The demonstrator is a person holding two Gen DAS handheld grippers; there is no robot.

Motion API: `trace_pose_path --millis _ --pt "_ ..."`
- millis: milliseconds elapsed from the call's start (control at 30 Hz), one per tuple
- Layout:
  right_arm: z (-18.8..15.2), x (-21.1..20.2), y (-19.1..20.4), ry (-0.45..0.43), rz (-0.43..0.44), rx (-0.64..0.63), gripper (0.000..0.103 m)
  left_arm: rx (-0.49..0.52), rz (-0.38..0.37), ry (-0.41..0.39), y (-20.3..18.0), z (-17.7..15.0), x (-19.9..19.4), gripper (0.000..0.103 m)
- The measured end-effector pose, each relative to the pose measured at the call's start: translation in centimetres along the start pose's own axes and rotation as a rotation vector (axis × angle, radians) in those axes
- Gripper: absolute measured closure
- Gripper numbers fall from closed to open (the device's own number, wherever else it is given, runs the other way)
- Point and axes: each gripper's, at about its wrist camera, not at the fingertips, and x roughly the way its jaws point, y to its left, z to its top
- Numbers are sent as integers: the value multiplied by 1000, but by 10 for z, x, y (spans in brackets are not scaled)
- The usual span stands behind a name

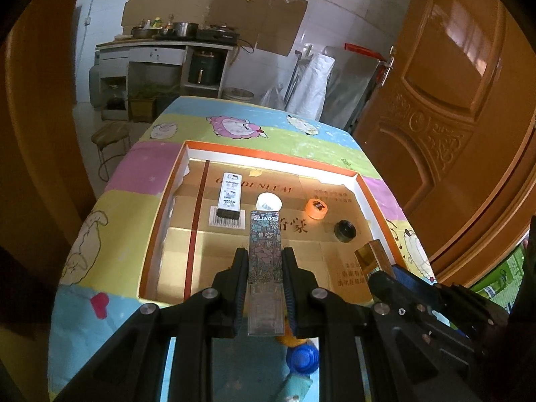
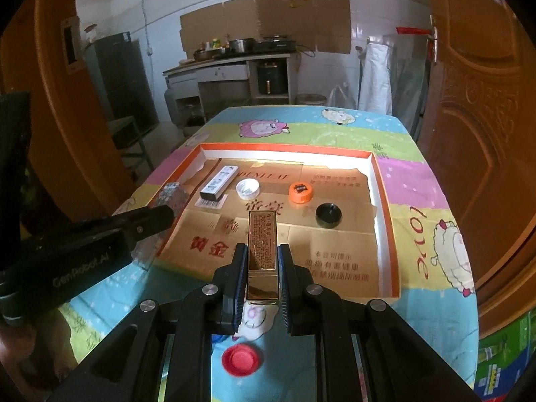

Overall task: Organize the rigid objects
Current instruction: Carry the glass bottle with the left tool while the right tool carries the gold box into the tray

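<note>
My left gripper (image 1: 264,254) is shut on a long flowered box (image 1: 266,244) with a clear end, held over the near part of the orange-rimmed tray (image 1: 268,155). My right gripper (image 2: 262,249) is shut on a slim gold box (image 2: 262,244), held over the tray's near edge (image 2: 390,288). Each gripper shows in the other's view: the right gripper (image 1: 385,268) with the gold box (image 1: 372,254), the left gripper's fingers (image 2: 147,222) with the flowered box (image 2: 172,196). In the tray lie a white-and-black box (image 1: 229,197), a white cap (image 1: 269,202), an orange cap (image 1: 316,208) and a black cap (image 1: 345,230).
The table wears a colourful sheep-print cloth (image 1: 234,125). Below my grippers lie a blue cap (image 1: 303,356), a red cap (image 2: 242,360) and a white lid (image 2: 254,318). A stool (image 1: 110,135) stands left of the table, a wooden door (image 1: 452,107) at its right.
</note>
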Motion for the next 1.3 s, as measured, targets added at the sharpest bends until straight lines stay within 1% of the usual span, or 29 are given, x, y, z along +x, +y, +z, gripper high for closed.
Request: trace_pose_path --millis 300,733,1300 --pt "12 23 -10 9 3 9 85 8 -2 26 -4 10 24 82" --pt "20 55 -19 31 8 12 85 12 1 74 -3 15 59 82" --pt "19 81 -23 58 17 16 85 2 11 117 5 13 84 82"
